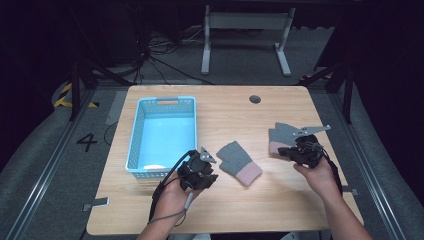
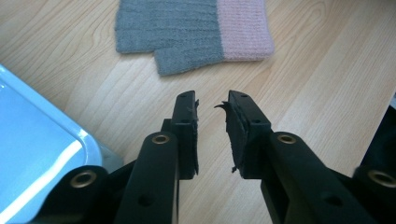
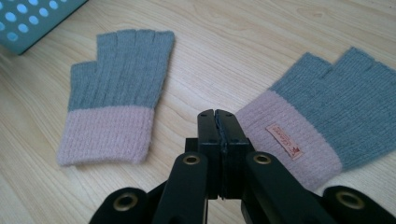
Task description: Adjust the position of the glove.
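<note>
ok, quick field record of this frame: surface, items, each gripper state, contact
surface: wooden table
basket: light blue basket, left part of the table, nothing visible inside
glove 1: grey and pink fingerless glove, flat mid-table, untouched
glove 2: matching labelled glove, flat at the right
left gripper: jaws apart, nothing between them, pointing at glove 1, beside the basket
right gripper: jaws together, tips at glove 2's pink cuff edge; cannot tell if any fabric is pinched
contact: none certain

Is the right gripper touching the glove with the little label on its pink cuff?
Cannot tell. In the right gripper view the right gripper, jaws shut, meets the corner of the labelled glove cuff, but neither a pinch nor a gap shows plainly.
</note>
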Demonstrator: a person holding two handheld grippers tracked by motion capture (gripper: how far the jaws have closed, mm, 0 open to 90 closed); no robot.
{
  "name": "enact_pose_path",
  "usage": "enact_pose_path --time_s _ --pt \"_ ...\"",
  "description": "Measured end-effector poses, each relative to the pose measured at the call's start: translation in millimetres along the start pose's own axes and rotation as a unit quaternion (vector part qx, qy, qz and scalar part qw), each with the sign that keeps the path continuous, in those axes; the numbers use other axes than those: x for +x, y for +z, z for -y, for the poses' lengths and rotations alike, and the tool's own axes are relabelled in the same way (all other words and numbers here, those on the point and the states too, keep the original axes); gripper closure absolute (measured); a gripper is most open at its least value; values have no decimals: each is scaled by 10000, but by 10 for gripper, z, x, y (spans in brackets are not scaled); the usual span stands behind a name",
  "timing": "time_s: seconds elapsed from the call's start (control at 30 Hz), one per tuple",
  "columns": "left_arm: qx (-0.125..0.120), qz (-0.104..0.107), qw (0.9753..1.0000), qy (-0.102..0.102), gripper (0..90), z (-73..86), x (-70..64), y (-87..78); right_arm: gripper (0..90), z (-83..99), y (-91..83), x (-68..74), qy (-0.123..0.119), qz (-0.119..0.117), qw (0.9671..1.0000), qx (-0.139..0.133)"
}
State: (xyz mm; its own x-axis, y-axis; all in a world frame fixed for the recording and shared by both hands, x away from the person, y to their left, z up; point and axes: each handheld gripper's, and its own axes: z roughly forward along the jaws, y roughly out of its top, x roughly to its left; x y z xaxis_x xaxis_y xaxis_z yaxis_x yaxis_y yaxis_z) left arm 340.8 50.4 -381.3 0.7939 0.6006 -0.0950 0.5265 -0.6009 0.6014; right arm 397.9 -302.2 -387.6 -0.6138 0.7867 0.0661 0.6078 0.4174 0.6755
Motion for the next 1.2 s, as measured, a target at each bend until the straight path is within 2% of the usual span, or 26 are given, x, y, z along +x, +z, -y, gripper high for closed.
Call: enact_pose_path --time_s 0.17,0.23,0.4,0.53,0.6,0.63,0.67,0.8,1.2 --pt "-63 55 10000 -44 776 -28 22 5 894 13 -9 26 -48 -22 10000 -21" --pt "-64 25 10000 -14 806 -46 16 6 894 9 -4 61 -72 -78 9999 -32" --pt "-7 100 9999 16 891 -56 17 -1 894 -12 25 162 -190 -170 9997 -26" --pt "70 85 9996 247 890 -62 -26 4 894 -37 65 271 -339 -302 9990 -14" --pt "75 145 9996 244 891 -64 -31 3 894 -45 73 299 -353 -359 9987 -11" --pt "82 248 9994 236 892 -68 -43 2 894 -58 96 340 -356 -557 9978 -43" --pt "83 250 9994 241 892 -70 -49 0 894 -63 110 361 -372 -601 9975 -44" --pt "97 251 9992 309 894 -78 -54 -1 894 -79 172 473 -491 -743 9960 -1" --pt "170 318 9989 302 893 -75 -52 17 893 -104 346 843 -964 -1098 9890 221"
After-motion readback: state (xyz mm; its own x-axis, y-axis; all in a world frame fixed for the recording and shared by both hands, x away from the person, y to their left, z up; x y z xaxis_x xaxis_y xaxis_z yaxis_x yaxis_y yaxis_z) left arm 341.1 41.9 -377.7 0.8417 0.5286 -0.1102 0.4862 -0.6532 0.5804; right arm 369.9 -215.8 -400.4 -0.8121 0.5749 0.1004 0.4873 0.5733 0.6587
